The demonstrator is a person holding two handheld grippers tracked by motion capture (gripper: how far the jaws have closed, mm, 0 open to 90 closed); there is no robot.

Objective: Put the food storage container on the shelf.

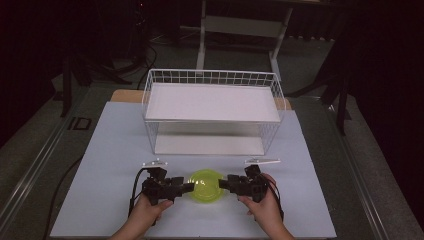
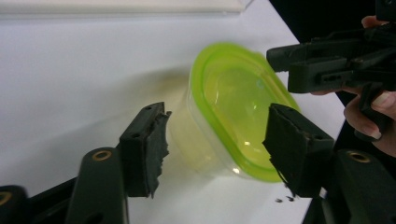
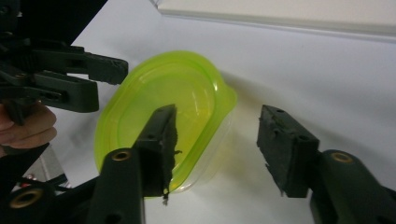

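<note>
High view, item one: we list a clear container with a lime-green lid (image 1: pixel 205 185) sitting on the white tabletop (image 1: pixel 115 150), near its front edge and midway between the two tools. The left tool (image 1: pixel 189 187) comes at it from the left and the right tool (image 1: pixel 223 184) from the right, each held in a person's hand, tips at or just beside the lid's rim; we cannot tell contact from here. Item two: a white wire basket rack (image 1: pixel 212 107) with a flat white shelf stands behind the container, well apart from it.

Left gripper view, item three: we see the container (image 2: pixel 229 112) tilted in frame, lid facing us, its clear body toward the left jaw. The left tool (image 2: pixel 217 140) has its jaws about half apart and set either side of the container; the right pad overlaps the lid's edge, the left pad stands just beside the clear wall. We cannot tell whether either pad presses. The right tool (image 2: pixel 280 56) reaches in at the upper right.

Right gripper view, item four: the right tool (image 3: pixel 217 140) is likewise about half open. Its left pad lies over the lid (image 3: pixel 159 112); its right pad stands clear of the container, bare tabletop between. The left tool (image 3: pixel 116 70) shows at the upper left, tips at the lid's far rim.
</note>
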